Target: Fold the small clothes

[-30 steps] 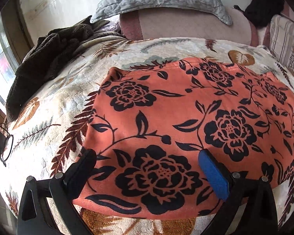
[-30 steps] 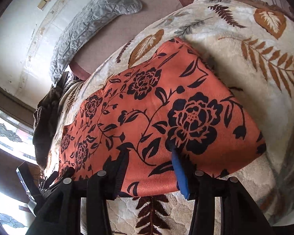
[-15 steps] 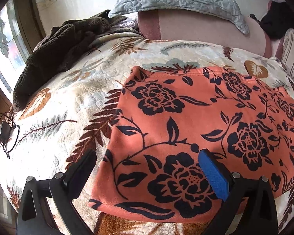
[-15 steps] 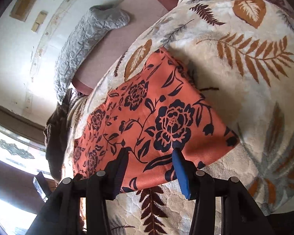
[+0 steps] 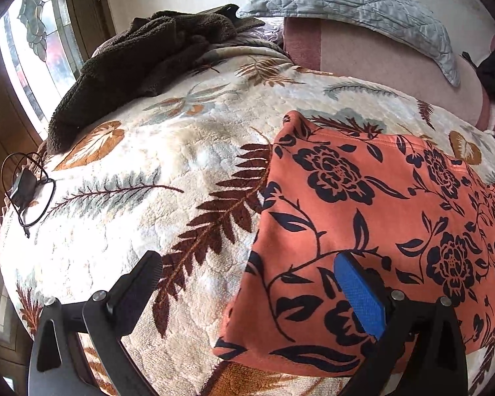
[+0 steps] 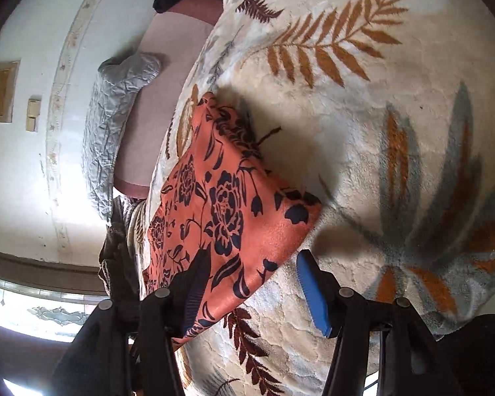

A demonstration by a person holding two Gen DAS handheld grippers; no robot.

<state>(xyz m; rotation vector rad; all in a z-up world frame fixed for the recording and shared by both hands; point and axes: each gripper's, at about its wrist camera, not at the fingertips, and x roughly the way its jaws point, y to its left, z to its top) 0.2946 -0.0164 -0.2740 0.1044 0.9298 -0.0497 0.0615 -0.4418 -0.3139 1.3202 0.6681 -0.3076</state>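
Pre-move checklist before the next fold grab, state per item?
1. left gripper open, nothing pinched: ok.
2. right gripper jaws opening, pads off the cloth: ok.
3. orange floral garment lying flat on the leaf-print blanket: ok.
4. Left garment edge between the left gripper's fingers: ok.
5. Black cable and brown fleece clear of the garment: ok.
6. Layers underneath aligned: cannot tell.

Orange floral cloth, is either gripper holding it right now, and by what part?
Neither. The orange floral cloth lies on the blanket; left gripper open, right gripper opening.
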